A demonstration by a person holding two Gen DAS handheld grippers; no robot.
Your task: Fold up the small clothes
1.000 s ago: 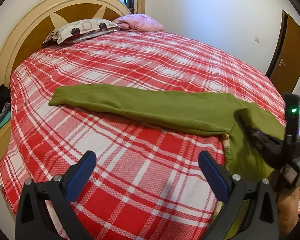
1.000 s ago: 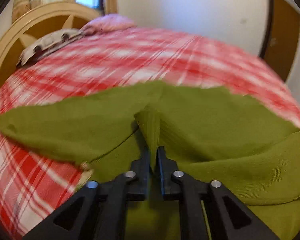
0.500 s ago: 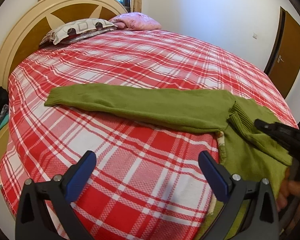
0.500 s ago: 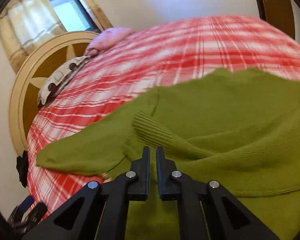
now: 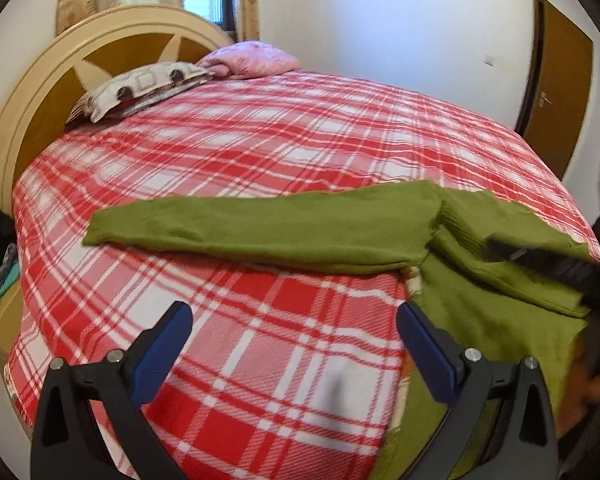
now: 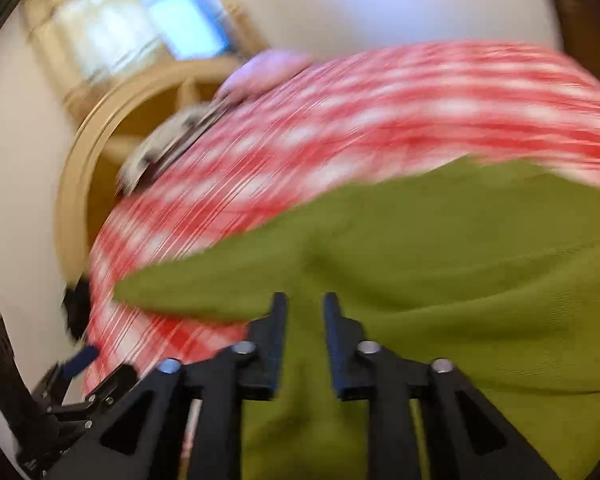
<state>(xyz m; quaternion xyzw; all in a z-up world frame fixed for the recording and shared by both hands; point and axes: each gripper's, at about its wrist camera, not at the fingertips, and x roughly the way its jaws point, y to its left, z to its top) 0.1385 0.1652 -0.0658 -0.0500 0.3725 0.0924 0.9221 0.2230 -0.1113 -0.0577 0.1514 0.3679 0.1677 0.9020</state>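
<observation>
My view: bed [image 5: 300,152] in red plaid, green sweater [image 5: 268,232] flat along its near edge, two pillows [image 5: 148,88] by the headboard [image 5: 40,92]

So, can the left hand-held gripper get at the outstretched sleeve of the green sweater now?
Probably yes: the left hand-held gripper is open, and only bare plaid bedspread lies between it and the sleeve.

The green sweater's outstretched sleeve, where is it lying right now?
In the left wrist view the sleeve lies flat across the red plaid bedspread, stretching left from the sweater body at the bed's right edge, beyond the open left tongs.
</observation>
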